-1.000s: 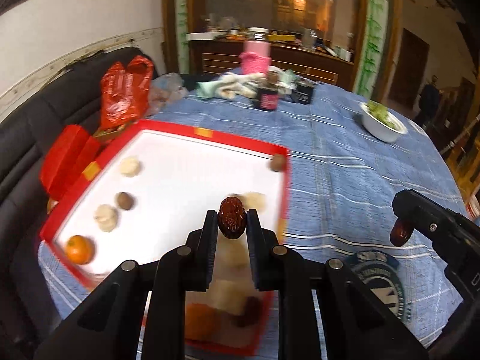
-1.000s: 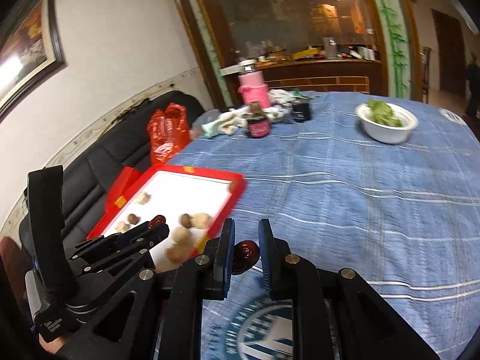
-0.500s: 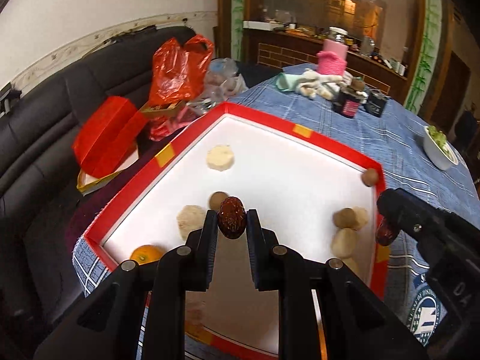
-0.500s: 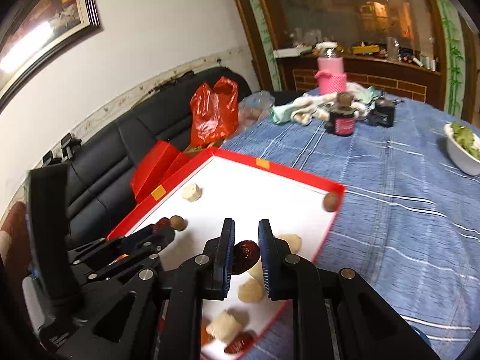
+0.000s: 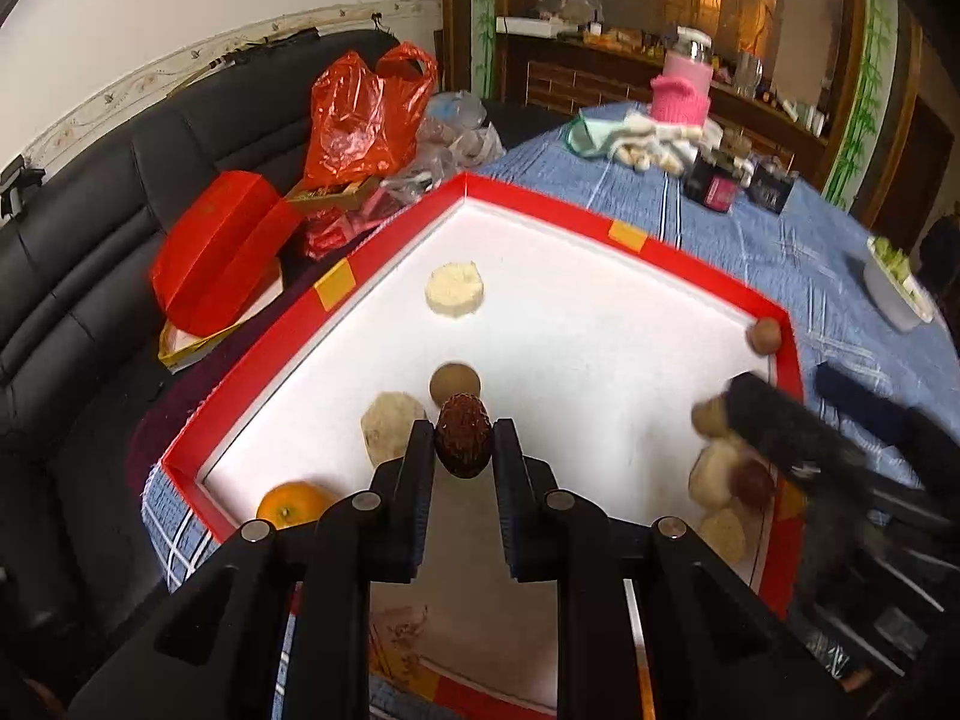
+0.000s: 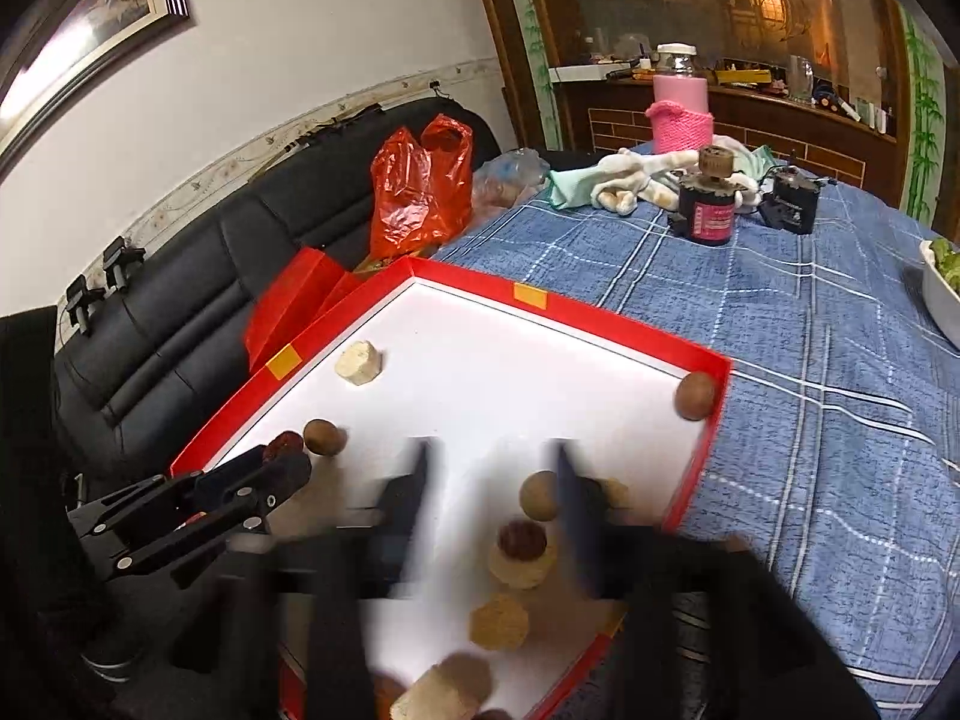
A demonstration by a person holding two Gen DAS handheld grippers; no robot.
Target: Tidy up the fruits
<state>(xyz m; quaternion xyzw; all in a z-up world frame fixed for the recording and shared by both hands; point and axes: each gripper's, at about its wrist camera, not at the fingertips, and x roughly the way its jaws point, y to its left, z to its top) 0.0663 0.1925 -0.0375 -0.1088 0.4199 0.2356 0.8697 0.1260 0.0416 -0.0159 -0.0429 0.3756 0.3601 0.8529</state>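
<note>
- The left gripper [image 5: 463, 443] has its jaws closed on a dark red date [image 5: 462, 433], held above the white floor of the red tray [image 5: 624, 233], toward the tray's 7 o'clock corner in the left wrist view.
- The right gripper [image 6: 489, 498] is blurred, with its jaws spread wide and nothing between them. A second date [image 6: 522, 539] lies just below it on a pale slice [image 6: 521, 564].
- Judged from that, the right date has been dropped among the cluster at the tray's right side, at 4 o'clock in the left view.
- That cluster holds pale slices, a brown round fruit [image 6: 538, 495] and the loose date, all touching or just beside one another.
- Elsewhere the fruit lies scattered: an orange [image 5: 294, 503] at the 7 o'clock corner, a pale chunk [image 5: 391, 426] and a brown ball [image 5: 455, 383] just beyond the left fingertips, a slice [image 5: 454, 297] toward 11 o'clock, and one brown fruit [image 5: 763, 336] against the rim at 2 o'clock.
- The sorting looks partway: all visible fruit sits in the tray, but kinds are mixed and spread.
- Left to do, likely: set down the held date, then gather the like fruits together.
- Which spot suits the held date cannot be told.
</note>
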